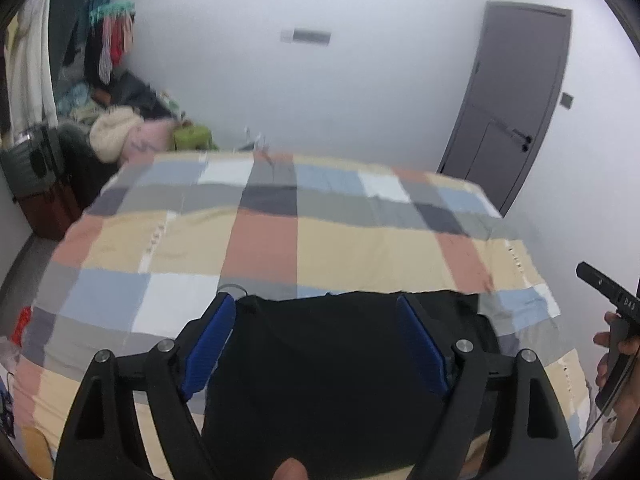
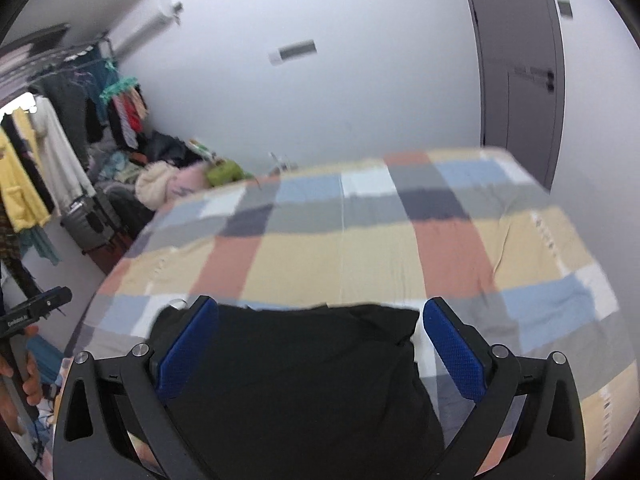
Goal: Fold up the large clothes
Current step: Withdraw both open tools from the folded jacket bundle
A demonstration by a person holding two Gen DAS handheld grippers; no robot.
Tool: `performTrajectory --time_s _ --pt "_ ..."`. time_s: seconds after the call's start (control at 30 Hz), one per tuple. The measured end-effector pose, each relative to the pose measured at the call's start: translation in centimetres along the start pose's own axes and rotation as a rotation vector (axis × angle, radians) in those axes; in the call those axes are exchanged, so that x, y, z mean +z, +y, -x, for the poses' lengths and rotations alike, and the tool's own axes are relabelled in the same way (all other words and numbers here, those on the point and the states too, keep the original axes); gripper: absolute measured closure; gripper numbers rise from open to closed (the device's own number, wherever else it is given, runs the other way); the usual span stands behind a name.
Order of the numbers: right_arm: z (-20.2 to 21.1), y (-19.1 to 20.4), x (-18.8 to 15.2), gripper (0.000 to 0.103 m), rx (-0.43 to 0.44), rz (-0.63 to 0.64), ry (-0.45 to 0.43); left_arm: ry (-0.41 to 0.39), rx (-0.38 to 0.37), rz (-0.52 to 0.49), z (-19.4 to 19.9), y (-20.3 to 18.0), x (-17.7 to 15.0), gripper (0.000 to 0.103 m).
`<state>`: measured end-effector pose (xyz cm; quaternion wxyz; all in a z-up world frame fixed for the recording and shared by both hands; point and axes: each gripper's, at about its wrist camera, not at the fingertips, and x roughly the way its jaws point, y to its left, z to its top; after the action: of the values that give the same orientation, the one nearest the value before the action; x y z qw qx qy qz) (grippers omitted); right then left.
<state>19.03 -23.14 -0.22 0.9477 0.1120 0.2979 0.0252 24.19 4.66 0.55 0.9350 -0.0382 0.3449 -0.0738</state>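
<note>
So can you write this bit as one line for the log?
step: fold | black garment lying on checked bed cover | left gripper open above it | right gripper open above it | nothing gripped

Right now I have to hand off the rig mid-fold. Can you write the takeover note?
Left gripper: jaws open, holding nothing, above the black garment.
Right gripper: jaws open, holding nothing, above the same garment.
The garment lies in a dark heap at the near edge of the bed with the plaid cover; how far it is folded cannot be told.
Left: probably grip it, lay it flat and finish folding.
</note>
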Motion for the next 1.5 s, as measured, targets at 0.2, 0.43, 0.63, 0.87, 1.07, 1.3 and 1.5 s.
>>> performTrajectory --time_s 0.2,0.43,0.63,0.87,1.07,1.3,1.5 --pt "7.0 2.4 0.9 0.000 0.027 0.053 -0.119 -0.050 0.064 -0.100 7.8 -3.8 -1.0 0.019" --pt "12.9 5.1 -1.3 0.000 0.074 0.109 -0.231 -0.115 0.048 -0.160 14.0 -7.4 -4.6 0.019" --pt "16.3 7.1 -4.8 0.000 0.106 0.160 -0.297 -0.211 0.013 -0.181 18.6 -9.5 -8.0 0.019" --pt "19.6 9.0 -8.9 0.000 0.154 0.208 -0.372 -0.274 0.023 -0.155 20.9 -9.9 -11.6 0.019" --pt "20.3 10.0 -12.0 0.000 0.153 0.220 -0.389 -0.259 0.044 -0.109 20.6 -9.2 -14.7 0.019" --pt "19.5 10.3 -15.2 0.000 0.123 0.200 -0.355 -0.200 0.034 -0.076 19.1 -8.6 -17.4 0.019" --pt "17.8 9.6 -17.3 0.000 0.105 0.154 -0.281 -0.160 0.033 -0.075 17.5 -9.0 -19.1 0.019"
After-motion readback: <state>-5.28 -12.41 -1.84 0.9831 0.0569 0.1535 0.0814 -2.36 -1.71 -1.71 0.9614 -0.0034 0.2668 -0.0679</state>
